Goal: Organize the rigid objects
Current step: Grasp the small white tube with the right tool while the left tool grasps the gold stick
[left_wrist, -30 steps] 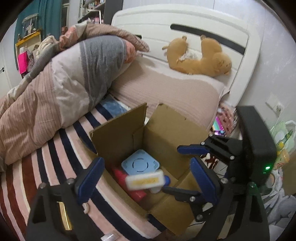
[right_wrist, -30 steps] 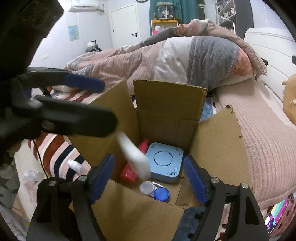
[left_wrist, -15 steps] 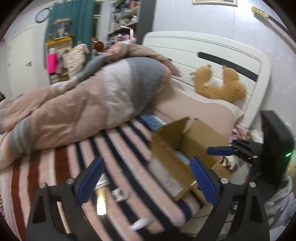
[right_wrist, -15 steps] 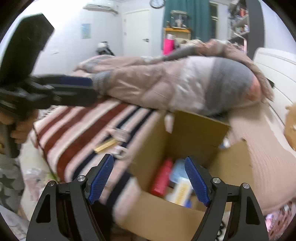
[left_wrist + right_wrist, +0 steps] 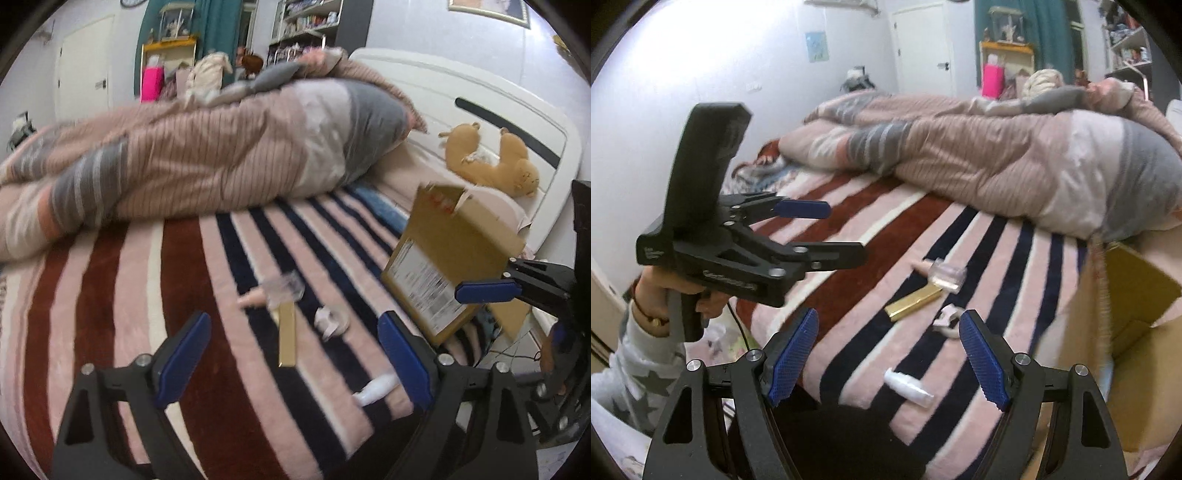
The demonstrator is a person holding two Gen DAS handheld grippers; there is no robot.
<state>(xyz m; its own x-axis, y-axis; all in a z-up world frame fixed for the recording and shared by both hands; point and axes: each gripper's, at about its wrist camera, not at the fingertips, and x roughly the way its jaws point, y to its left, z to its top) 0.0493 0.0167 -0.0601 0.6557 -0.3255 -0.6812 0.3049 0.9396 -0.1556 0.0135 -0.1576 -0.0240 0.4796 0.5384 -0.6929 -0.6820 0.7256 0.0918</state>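
Several small items lie on the striped blanket (image 5: 110, 295): a gold flat box (image 5: 287, 339) (image 5: 912, 304), a clear plastic case (image 5: 284, 290) (image 5: 947, 276), a small white-pink piece (image 5: 330, 320) (image 5: 947, 319) and a white bottle (image 5: 376, 387) (image 5: 908, 387). An open cardboard box (image 5: 450, 258) (image 5: 1123, 332) stands to the right at the bed's edge. My left gripper (image 5: 293, 360) is open and empty, above the blanket just before the gold box; it also shows in the right wrist view (image 5: 827, 230). My right gripper (image 5: 888, 363) is open and empty near the white bottle.
A bunched pink and grey duvet (image 5: 221, 155) (image 5: 997, 155) lies across the far side of the bed. A tan plush toy (image 5: 491, 162) rests by the white headboard (image 5: 480, 96). The bed's near edge drops to the floor at the lower right.
Both grippers have swung left, away from the cardboard box and over the striped blanket. The white object seen over the box a second ago is gone from between the fingers.
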